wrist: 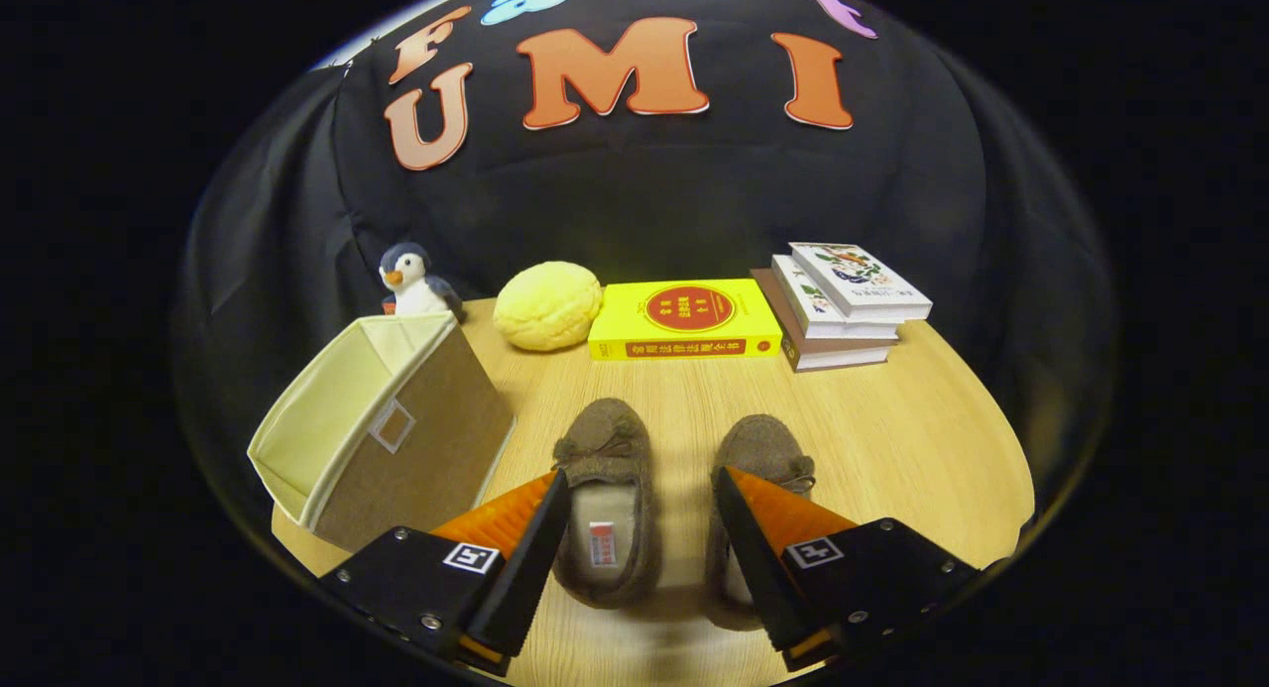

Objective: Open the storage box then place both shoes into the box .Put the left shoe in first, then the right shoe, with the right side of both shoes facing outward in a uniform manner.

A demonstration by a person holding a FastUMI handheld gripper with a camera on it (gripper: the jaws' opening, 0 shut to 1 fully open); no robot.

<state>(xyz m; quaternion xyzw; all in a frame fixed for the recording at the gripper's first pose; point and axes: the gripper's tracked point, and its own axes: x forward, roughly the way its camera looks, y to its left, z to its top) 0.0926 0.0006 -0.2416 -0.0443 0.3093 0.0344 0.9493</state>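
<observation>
Two brown slipper shoes lie side by side on the wooden table [892, 439], toes pointing away from me. The left shoe [605, 499] sits between my fingers, close to the left fingertip. The right shoe [758, 469] lies partly under the right finger. My gripper [639, 479] hovers over them, open, with nothing pressed between its fingers. A tan fabric storage box [397, 429] with a cream lining stands to the left of the shoes, beside the left finger; its opening faces up and to the left.
At the back of the table sit a penguin plush [411, 281], a yellow bun-shaped cushion [548, 305], a yellow book [684, 318] and a stack of three books [843, 305]. Bare wood lies to the right of the shoes.
</observation>
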